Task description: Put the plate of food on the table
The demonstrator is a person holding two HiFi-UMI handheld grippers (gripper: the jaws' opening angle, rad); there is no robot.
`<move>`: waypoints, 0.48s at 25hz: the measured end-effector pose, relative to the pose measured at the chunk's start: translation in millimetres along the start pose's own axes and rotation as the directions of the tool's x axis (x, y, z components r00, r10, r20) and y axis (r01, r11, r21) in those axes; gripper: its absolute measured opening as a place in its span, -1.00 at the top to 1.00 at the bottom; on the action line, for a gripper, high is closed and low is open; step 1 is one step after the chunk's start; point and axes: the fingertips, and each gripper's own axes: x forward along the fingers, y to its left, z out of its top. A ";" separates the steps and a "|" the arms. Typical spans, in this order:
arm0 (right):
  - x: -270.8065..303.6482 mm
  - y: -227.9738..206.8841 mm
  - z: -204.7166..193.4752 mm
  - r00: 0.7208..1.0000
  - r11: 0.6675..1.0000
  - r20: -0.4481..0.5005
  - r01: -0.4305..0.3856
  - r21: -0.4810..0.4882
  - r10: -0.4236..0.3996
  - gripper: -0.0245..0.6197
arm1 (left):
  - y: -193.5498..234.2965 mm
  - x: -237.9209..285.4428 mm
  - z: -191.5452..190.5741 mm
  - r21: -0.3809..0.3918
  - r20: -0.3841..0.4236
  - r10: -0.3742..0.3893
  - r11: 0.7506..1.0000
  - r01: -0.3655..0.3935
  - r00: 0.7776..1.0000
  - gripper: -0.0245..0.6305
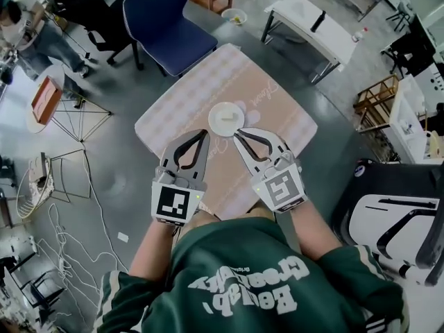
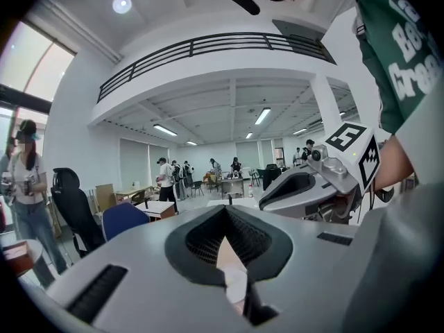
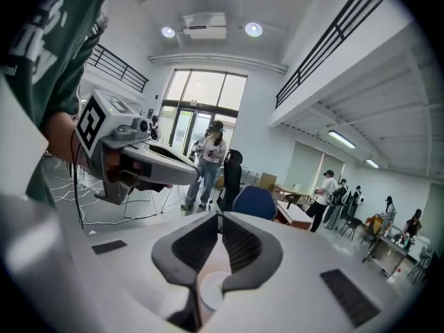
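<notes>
square table in a pink checked cloth point(image 1: 177, 113) sits under both tongs. left tongs point(image 1: 205, 134) and right tongs point(image 1: 237, 132) are both pinched closed on nothing, tips together. small round white plate point(image 1: 223, 120) already lies on the cloth, right at the right tongs' tip, just beyond the left. i'd back both out level so nothing clips the rim.
</notes>
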 end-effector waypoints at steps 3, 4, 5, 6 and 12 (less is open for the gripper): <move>-16.2 16.2 23.0 0.996 1.000 0.083 -0.025 0.006 0.024 0.88 | -7.5 -12.1 13.3 0.025 0.027 -0.016 1.000 0.015 1.000 0.90; -20.1 21.4 28.8 0.994 0.999 0.101 -0.038 0.017 0.036 0.88 | -9.3 -15.9 16.3 0.022 0.035 -0.021 1.000 0.020 0.999 0.90; -22.9 25.4 33.5 0.993 0.999 0.111 -0.044 0.020 0.041 0.88 | -10.5 -19.6 18.7 0.015 0.043 -0.028 1.000 0.027 0.999 0.90; -24.9 28.0 37.5 0.992 0.999 0.116 -0.040 0.015 0.038 0.88 | -11.6 -22.9 20.5 0.009 0.048 -0.035 0.999 0.035 0.998 0.90; -37.6 28.8 46.8 0.988 0.998 0.154 0.018 0.054 -0.026 0.88 | -24.8 -35.8 23.1 0.011 0.057 -0.066 0.998 0.065 0.996 0.90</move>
